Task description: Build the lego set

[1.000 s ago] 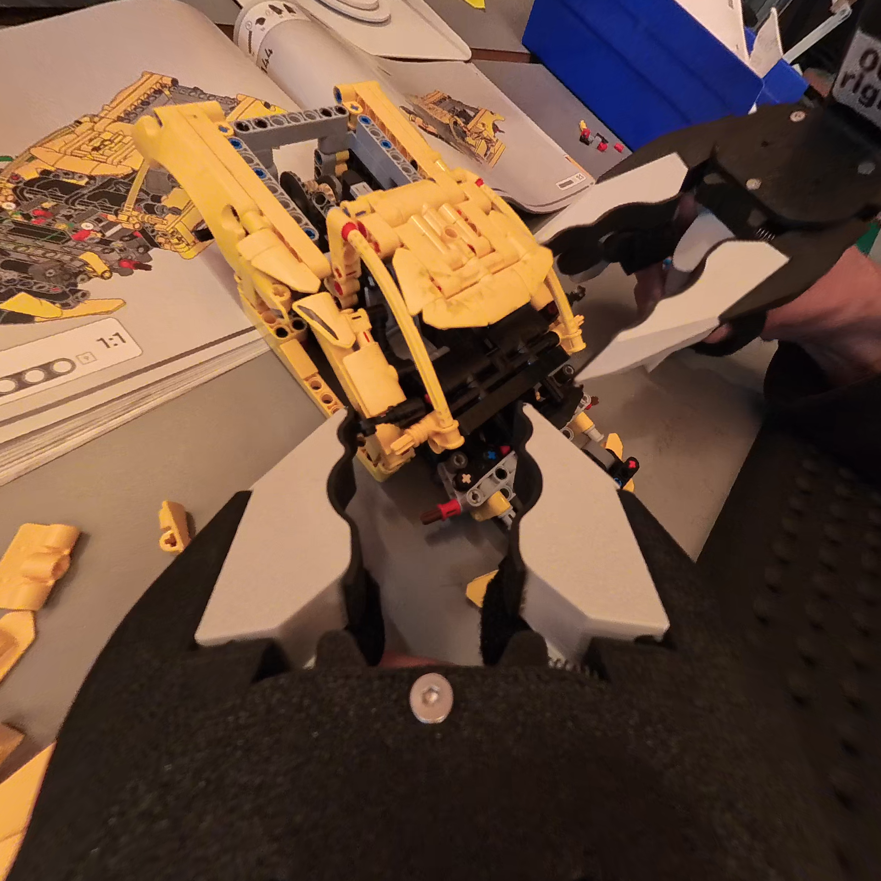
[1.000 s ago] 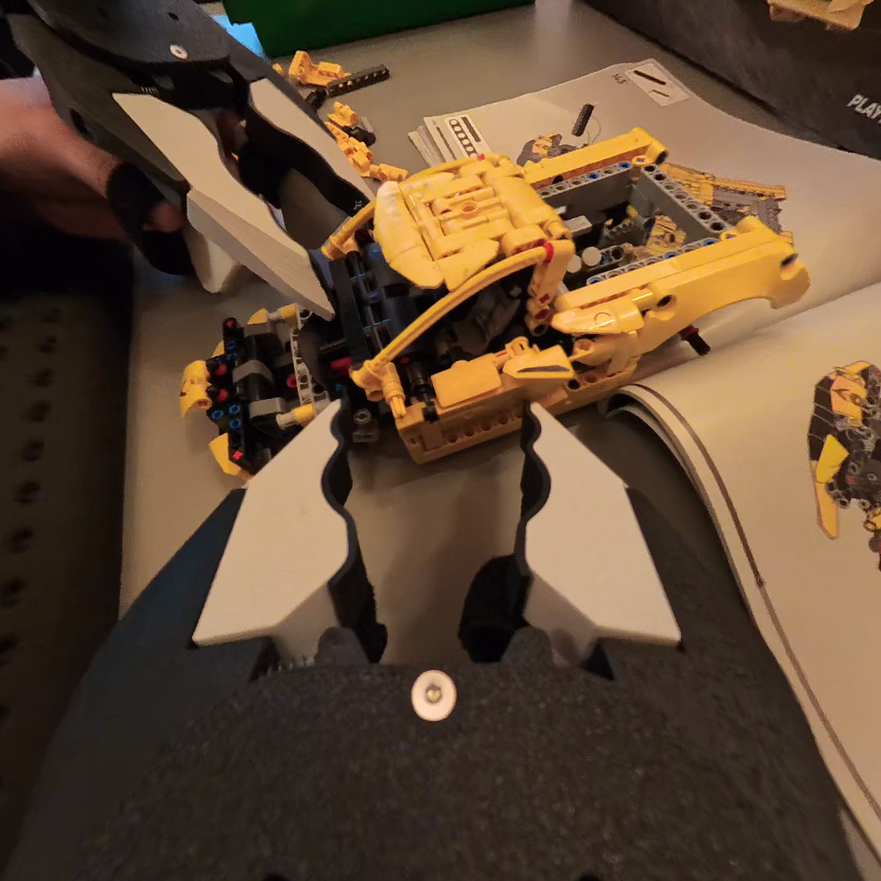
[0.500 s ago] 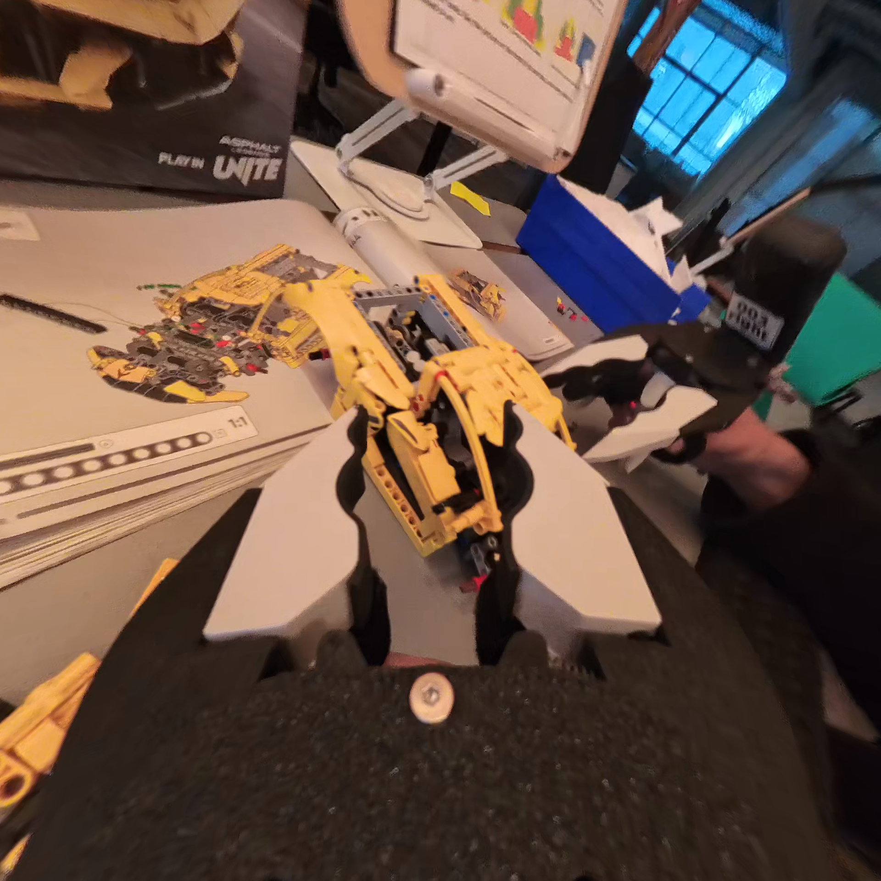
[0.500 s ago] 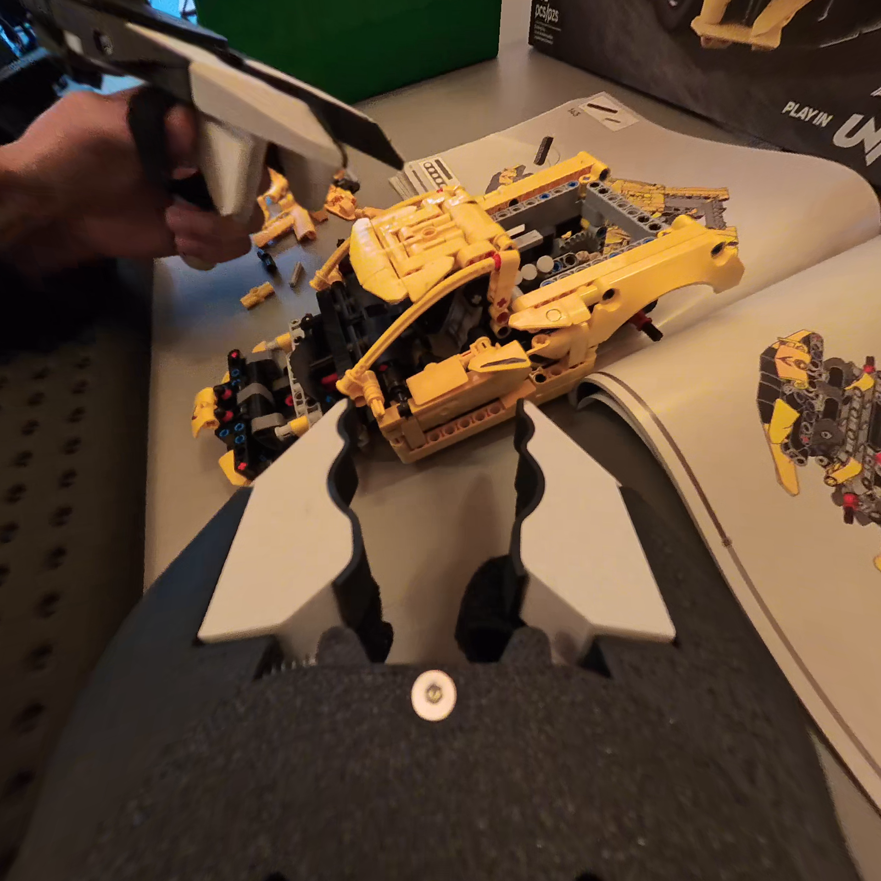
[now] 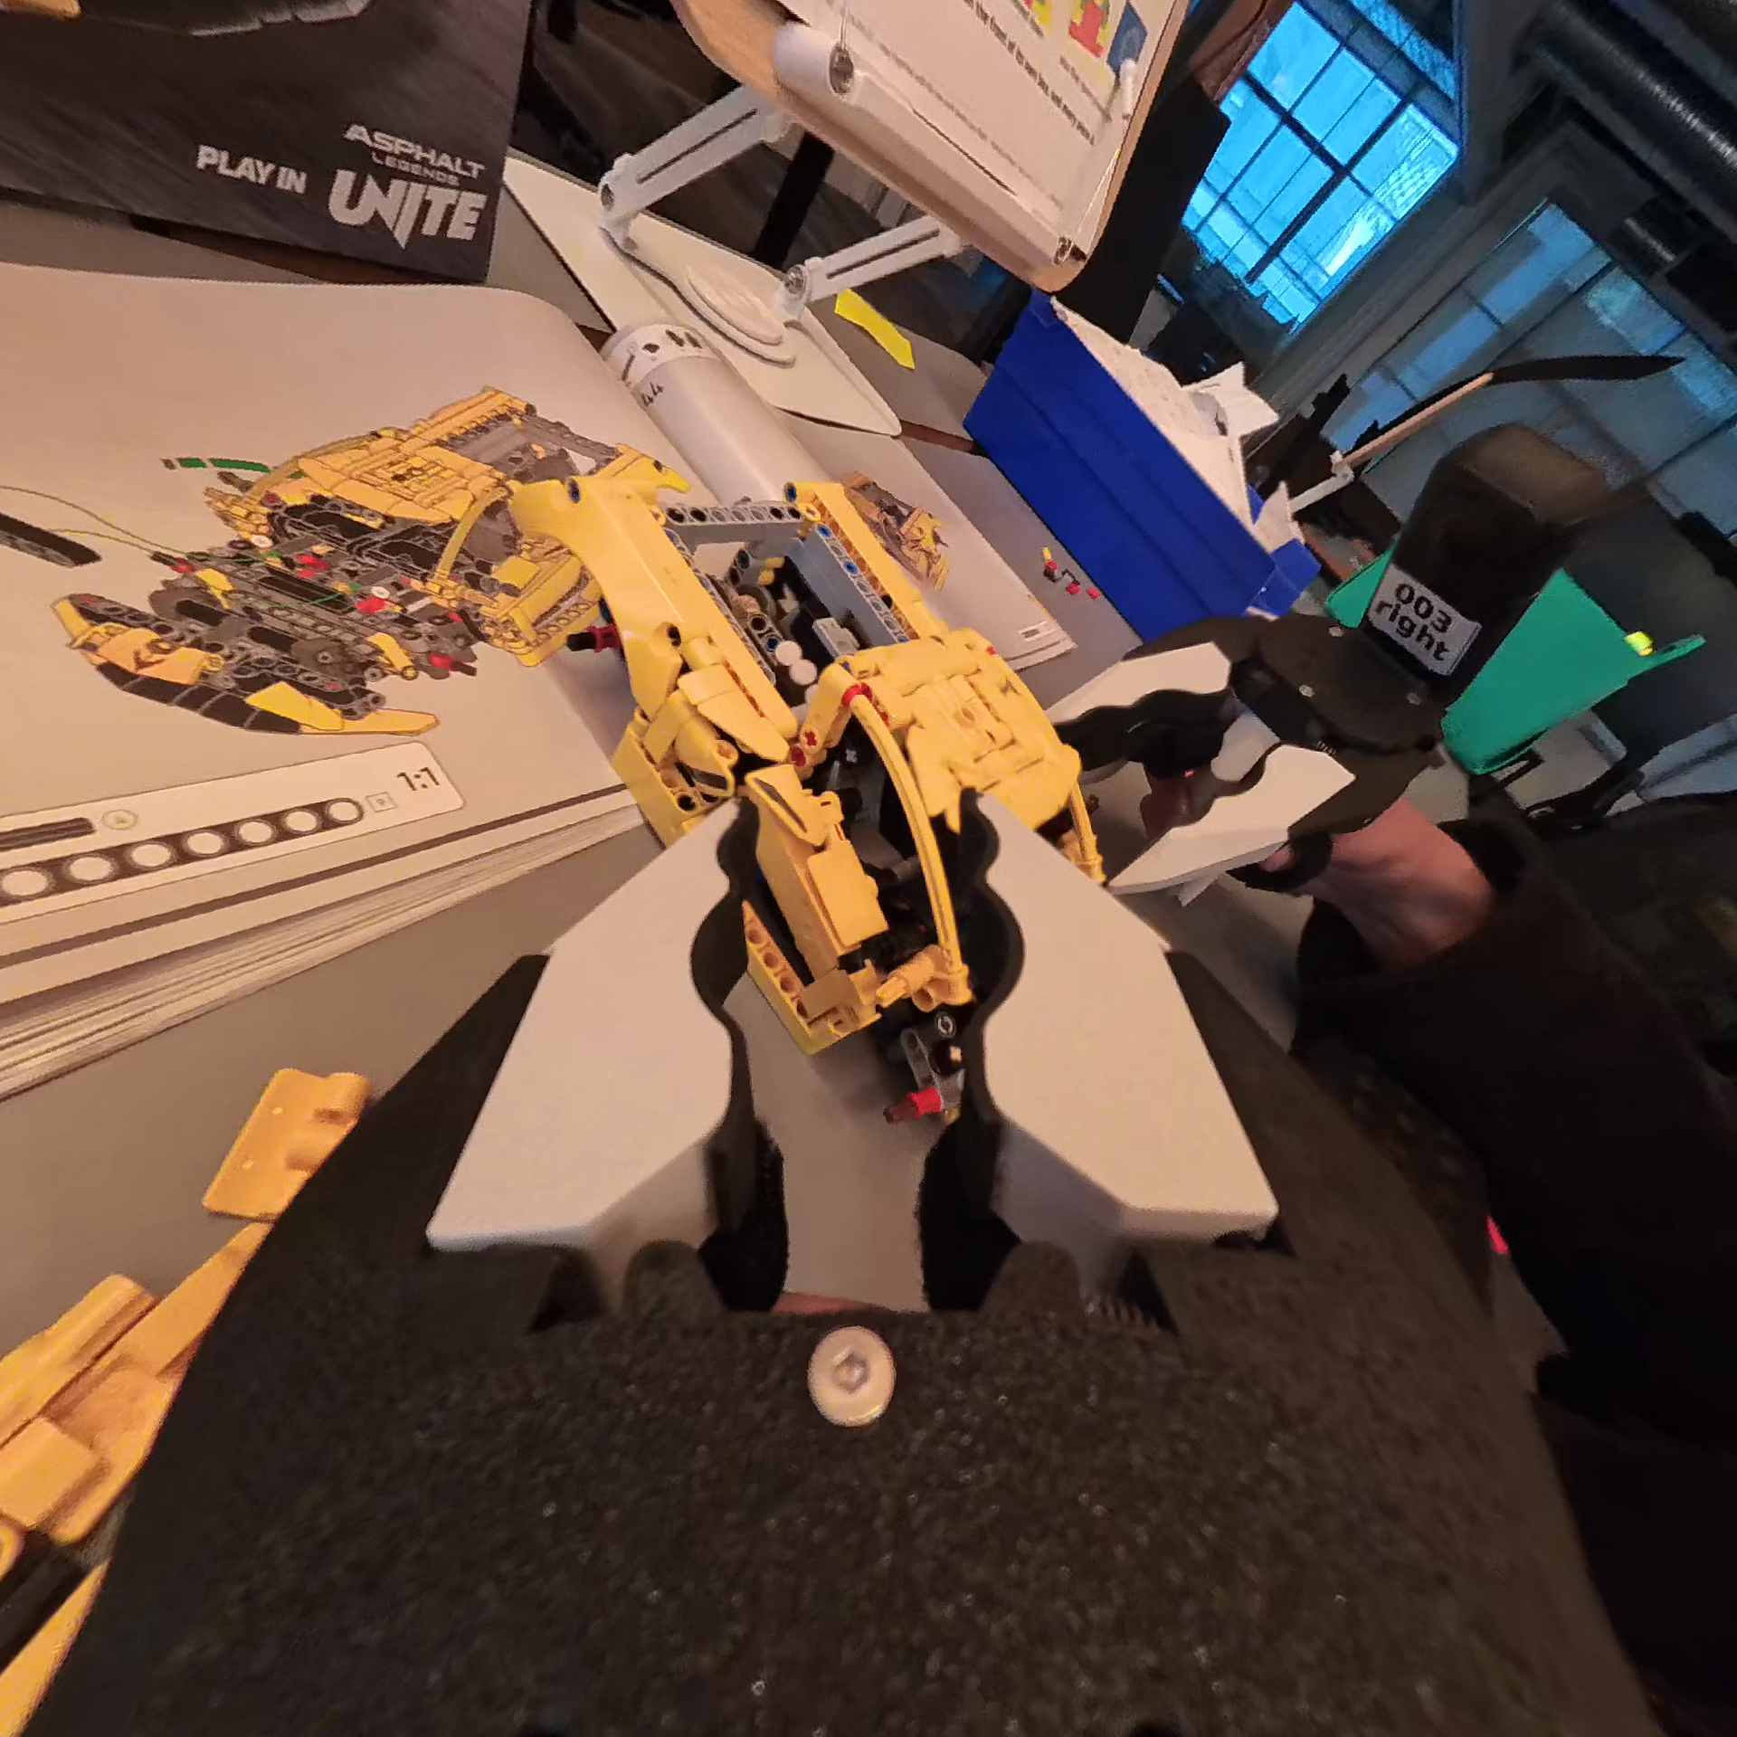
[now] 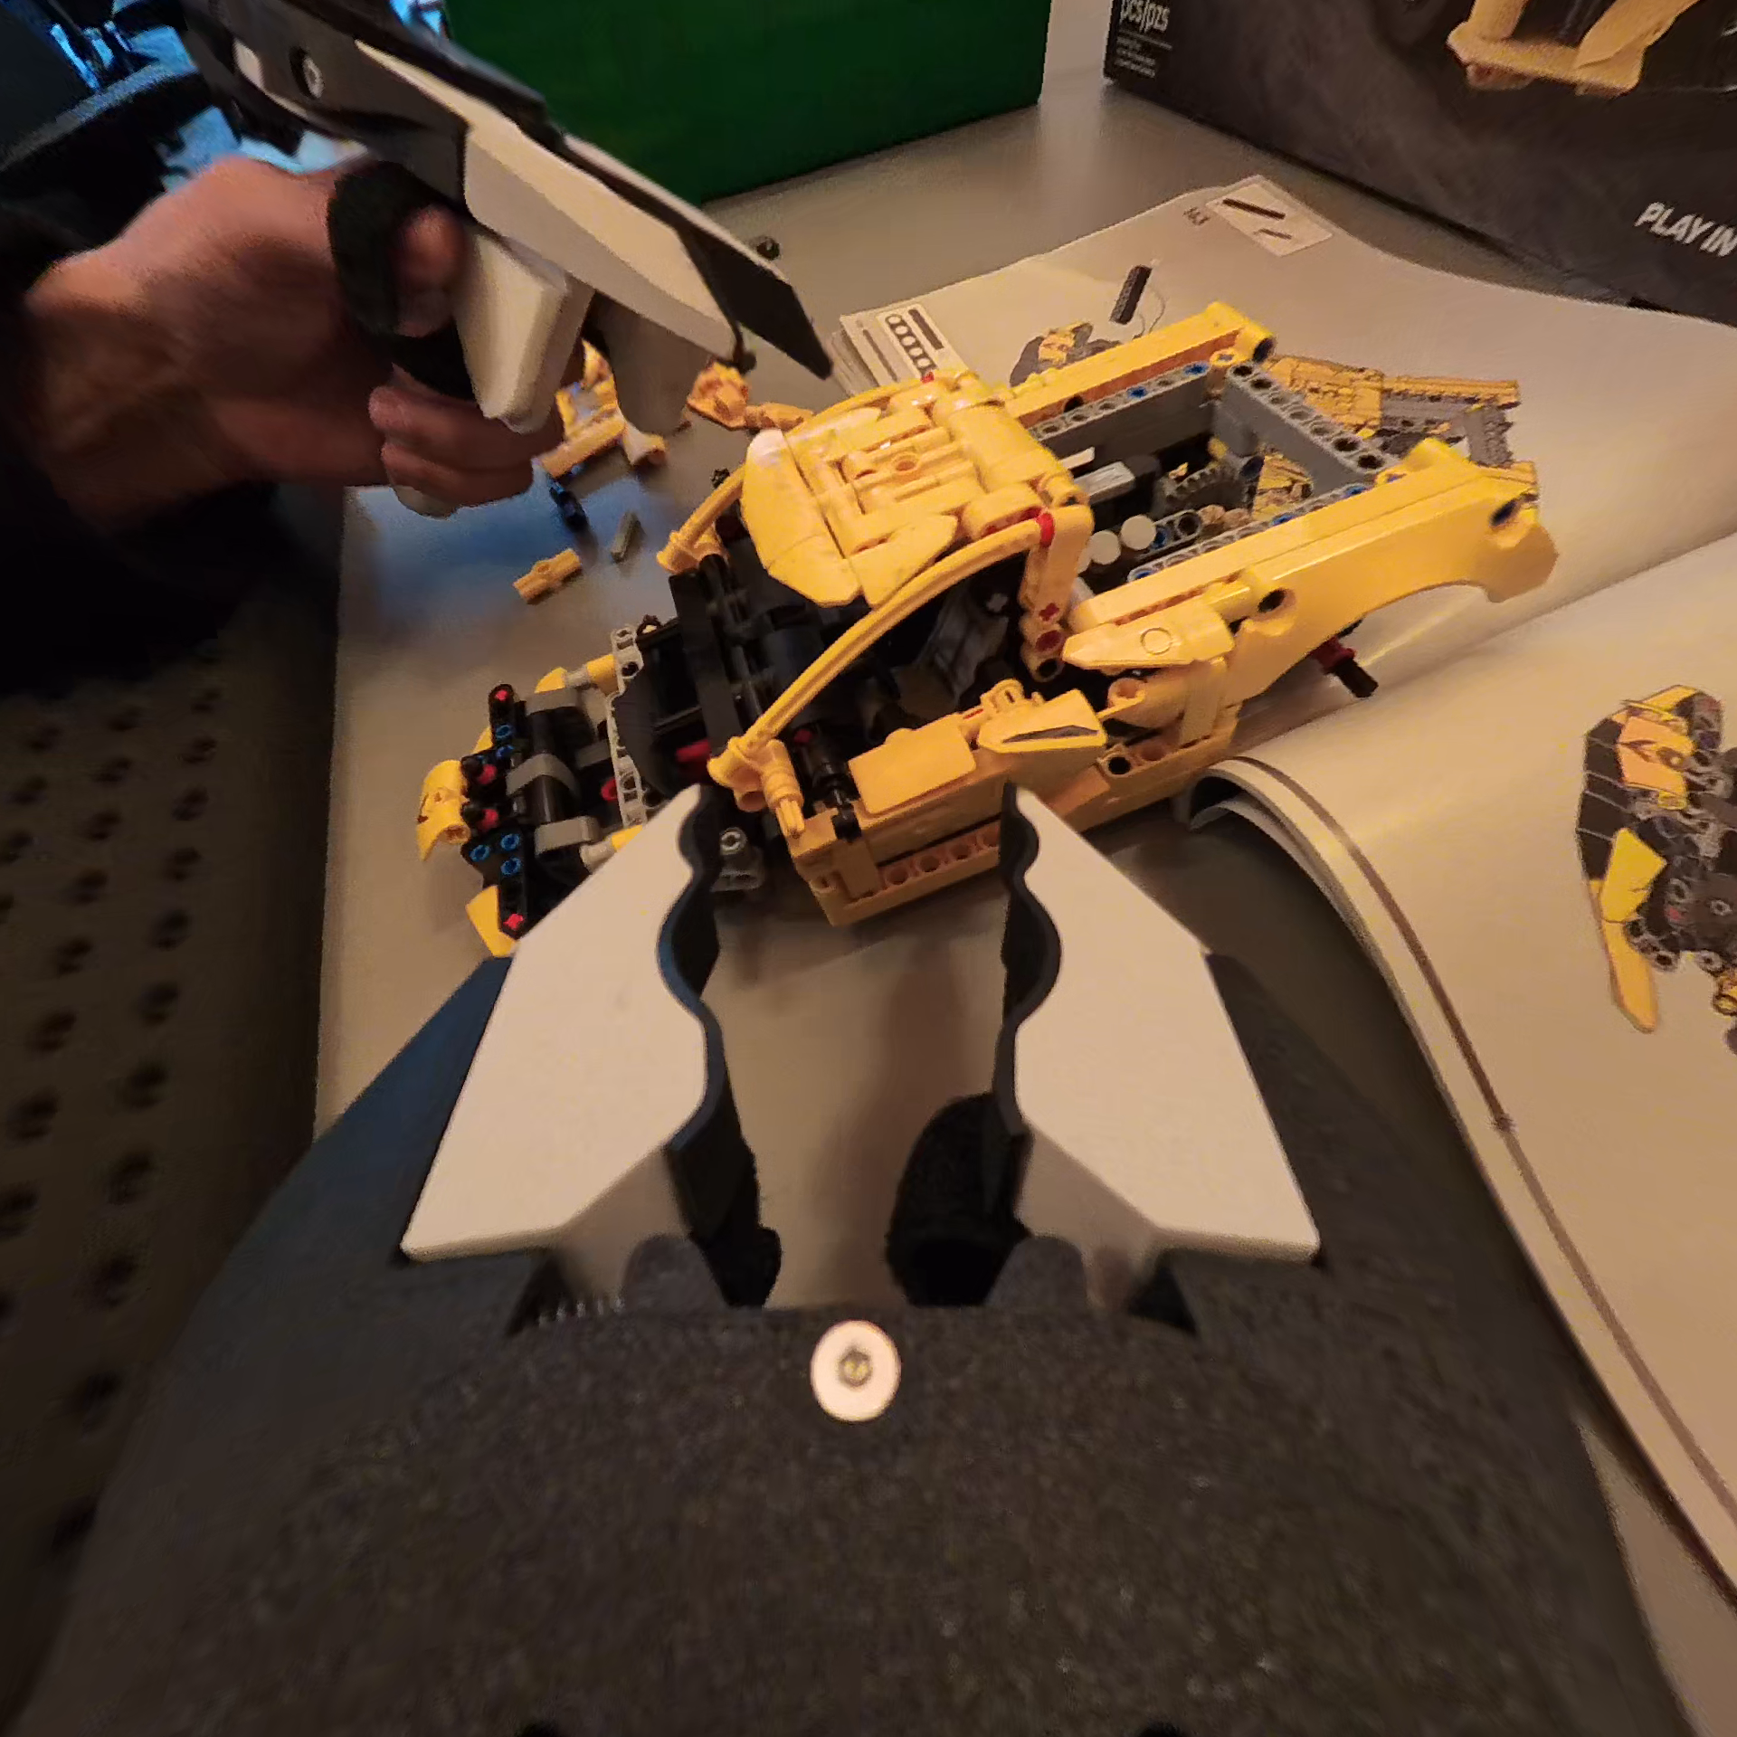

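Observation:
A partly built yellow and black lego car [image 5: 846, 752] lies on the grey table, its rear resting on the open instruction booklet [image 5: 235, 714]. It also shows in the right wrist view [image 6: 940, 639]. My left gripper [image 5: 855, 827] is open and empty, held above the table short of the car's front end. In the right wrist view the left gripper [image 6: 658, 310] hovers over the car's far side, with its tip near the roof. My right gripper [image 6: 855, 808] is open and empty, with its tips just short of the car's near side. It also shows in the left wrist view [image 5: 1222, 780].
Loose yellow parts lie at the left [image 5: 282, 1147] and beyond the car [image 6: 564, 442]. The dark set box [image 6: 1410, 113] stands behind the booklet [image 6: 1504, 987]. A blue bin [image 5: 1109, 489], a green bin [image 6: 752, 85], a white tube [image 5: 696, 414] and a black perforated mat [image 6: 141, 893] surround the work area. The tips of one gripper are about 12 cm away from the tips of the other.
My left gripper has lifted up and back from the car's front, and its view now tilts toward the room. My right gripper has drawn back slightly. The car has not moved.

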A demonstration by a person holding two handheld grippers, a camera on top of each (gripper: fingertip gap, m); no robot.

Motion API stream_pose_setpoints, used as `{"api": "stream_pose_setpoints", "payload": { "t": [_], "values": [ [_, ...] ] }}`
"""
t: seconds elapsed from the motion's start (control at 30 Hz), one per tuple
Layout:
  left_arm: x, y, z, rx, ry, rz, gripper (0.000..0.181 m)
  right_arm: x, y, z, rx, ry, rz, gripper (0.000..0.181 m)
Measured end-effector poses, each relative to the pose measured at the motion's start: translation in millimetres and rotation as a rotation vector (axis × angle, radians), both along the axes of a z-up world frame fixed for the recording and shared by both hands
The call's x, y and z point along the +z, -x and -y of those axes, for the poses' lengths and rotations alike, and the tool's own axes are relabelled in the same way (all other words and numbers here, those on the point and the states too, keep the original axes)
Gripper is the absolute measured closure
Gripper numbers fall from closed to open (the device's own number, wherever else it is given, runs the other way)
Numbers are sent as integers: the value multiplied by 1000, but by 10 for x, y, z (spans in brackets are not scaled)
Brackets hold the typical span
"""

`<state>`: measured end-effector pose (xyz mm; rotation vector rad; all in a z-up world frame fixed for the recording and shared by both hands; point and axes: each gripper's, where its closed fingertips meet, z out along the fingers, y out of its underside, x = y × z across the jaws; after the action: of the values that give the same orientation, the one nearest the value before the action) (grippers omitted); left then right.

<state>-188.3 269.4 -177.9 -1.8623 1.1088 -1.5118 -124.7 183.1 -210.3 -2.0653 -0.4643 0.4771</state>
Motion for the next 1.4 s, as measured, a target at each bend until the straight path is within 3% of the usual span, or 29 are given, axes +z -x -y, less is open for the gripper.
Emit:
{"api": "stream_pose_setpoints", "payload": {
  "t": [0.17, 0.23, 0.4, 0.57, 0.7, 0.83, 0.97, 1.1, 1.23, 1.4],
  "values": [
    [31, 154, -9, 45, -68, -10, 138, -69, 0, 31, 14, 39, 6, 123],
    [-23, 258, 87, 14, -176, -53, 138, -91, -12, 71, 11, 66, 25, 125],
    [-233, 416, 716, -262, -459, -120, 138, 13, 76, 244, 43, 27, 81, 133],
    [-313, 431, 1133, -463, -525, -127, 155, 108, 521, 555, 170, 13, -42, 141],
    [-348, 426, 1171, -457, -620, -127, 155, -114, 764, 553, 234, -6, 118, 146],
    [-332, 438, 1218, -471, -605, -130, 155, -131, 876, 526, 256, 17, 103, 144],
    [-218, 372, 1058, -403, -620, -112, 154, -98, 704, 439, 189, -29, 168, 149],
    [-185, 230, 808, -363, -522, -179, 154, 67, 600, 257, 107, -61, 106, 150],
    [-326, 251, 765, -463, -516, -230, 154, 65, 638, 152, 104, -122, 267, 156],
    [-220, 241, 709, -416, -453, -122, 155, 71, 543, 123, 48, -206, 445, 165]
  ]
}}
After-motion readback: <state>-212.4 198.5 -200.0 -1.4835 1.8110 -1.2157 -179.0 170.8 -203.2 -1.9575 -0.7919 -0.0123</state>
